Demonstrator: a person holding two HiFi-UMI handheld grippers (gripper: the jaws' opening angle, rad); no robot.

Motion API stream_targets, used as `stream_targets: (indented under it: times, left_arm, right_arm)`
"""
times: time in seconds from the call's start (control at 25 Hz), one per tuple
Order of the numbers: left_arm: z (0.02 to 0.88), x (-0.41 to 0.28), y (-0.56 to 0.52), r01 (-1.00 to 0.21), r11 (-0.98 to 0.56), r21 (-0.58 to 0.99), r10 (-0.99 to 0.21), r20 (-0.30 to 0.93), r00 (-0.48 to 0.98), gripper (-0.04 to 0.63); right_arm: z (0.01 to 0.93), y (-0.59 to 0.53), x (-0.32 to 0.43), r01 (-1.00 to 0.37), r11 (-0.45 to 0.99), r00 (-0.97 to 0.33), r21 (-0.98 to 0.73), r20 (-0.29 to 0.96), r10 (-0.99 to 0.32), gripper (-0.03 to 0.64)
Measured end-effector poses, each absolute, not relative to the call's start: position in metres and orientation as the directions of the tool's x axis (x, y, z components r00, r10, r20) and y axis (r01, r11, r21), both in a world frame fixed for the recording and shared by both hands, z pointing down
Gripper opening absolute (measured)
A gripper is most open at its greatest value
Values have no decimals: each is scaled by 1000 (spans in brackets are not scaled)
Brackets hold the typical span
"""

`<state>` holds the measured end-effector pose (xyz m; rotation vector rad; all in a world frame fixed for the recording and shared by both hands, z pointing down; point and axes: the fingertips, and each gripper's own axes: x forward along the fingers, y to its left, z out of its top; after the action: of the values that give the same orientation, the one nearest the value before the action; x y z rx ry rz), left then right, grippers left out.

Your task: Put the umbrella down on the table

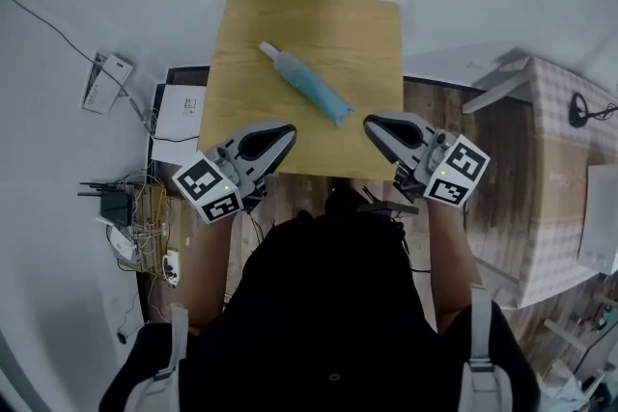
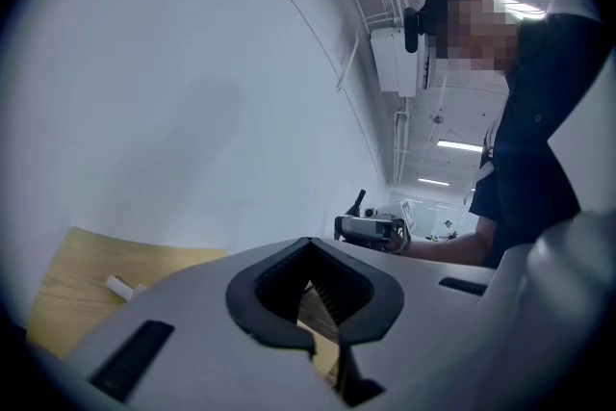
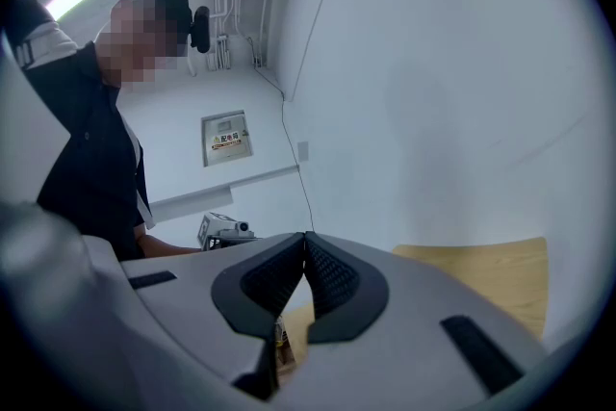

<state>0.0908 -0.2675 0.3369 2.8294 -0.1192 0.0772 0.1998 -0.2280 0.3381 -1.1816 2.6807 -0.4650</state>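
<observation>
Head view, umbrella (image 1: 304, 84) on table (image 1: 372, 19), ahead of left gripper (image 1: 289, 131), right gripper (image 1: 370, 123)

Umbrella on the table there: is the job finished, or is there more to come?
Done: the umbrella lies flat on the table, touched by neither gripper. In hand: nothing; the left gripper and right gripper hover at the table's near edge, jaws shut and empty. Left: nothing that I can see; the job looks finished.

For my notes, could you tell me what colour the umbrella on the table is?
Light blue umbrella with a white handle, clearest in the head view.
</observation>
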Motion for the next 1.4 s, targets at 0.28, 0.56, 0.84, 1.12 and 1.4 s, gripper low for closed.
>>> stream_targets:
  times: [0.28, 0.56, 0.84, 1.12, 1.4]
  left_arm:
    - [338, 24, -224, -79, -941, 329, -76, 21, 997, 6]
    - [344, -9, -185, -61, -942, 331, -62, 9, 998, 6]
    - [339, -9, -143, -60, -951, 302, -55, 23, 998, 6]
    - [341, 25, -64, -57, -948, 314, -43, 50, 998, 6]
    - [340, 49, 36, -44, -937, 346, -38, 26, 999, 6]
  right_arm:
    - [341, -202, 120, -699, 615, -657, -365, -11, -754, 20]
    - [347, -152, 95, -720, 582, -630, -378, 5, -777, 20]
    - [333, -103, 98, -728, 597, -633, -337, -2, -774, 20]
    - [325, -20, 120, -723, 616, -644, -311, -19, -765, 20]
    - [342, 80, 129, -683, 648, -688, -337, -4, -726, 20]
